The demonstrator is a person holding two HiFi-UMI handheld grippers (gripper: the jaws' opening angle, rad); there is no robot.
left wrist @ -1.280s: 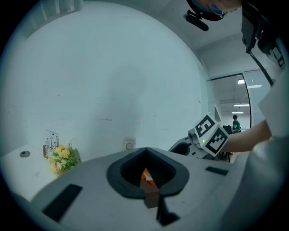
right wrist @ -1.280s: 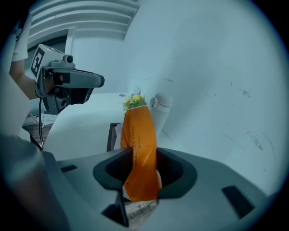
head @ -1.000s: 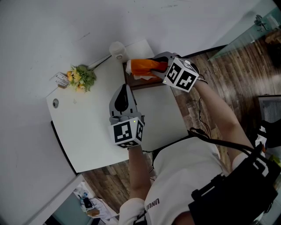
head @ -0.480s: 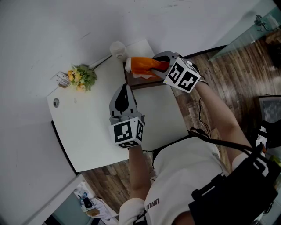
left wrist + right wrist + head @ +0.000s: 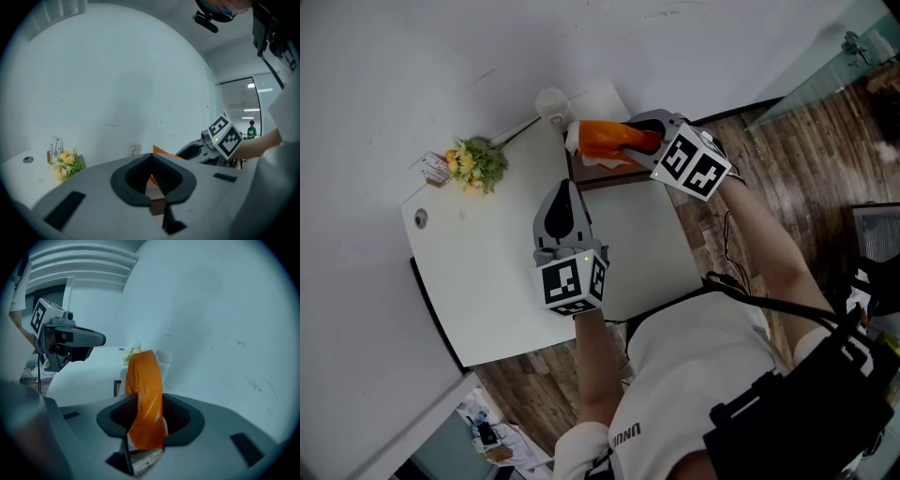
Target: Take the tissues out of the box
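We see a white bench (image 5: 487,272) against a wall, its near and right edges open. At its far right edge sits a dark box (image 5: 598,178) with white tissue showing. Above it our right tool (image 5: 636,139) grips an orange tissue pack (image 5: 602,139), its long axis pointing left. The left tool (image 5: 565,189) hovers mid-bench, clenched and empty.

Right hand-held gripper (image 5: 630,139) grips an orange tissue pack (image 5: 598,139) above the box (image 5: 609,178).
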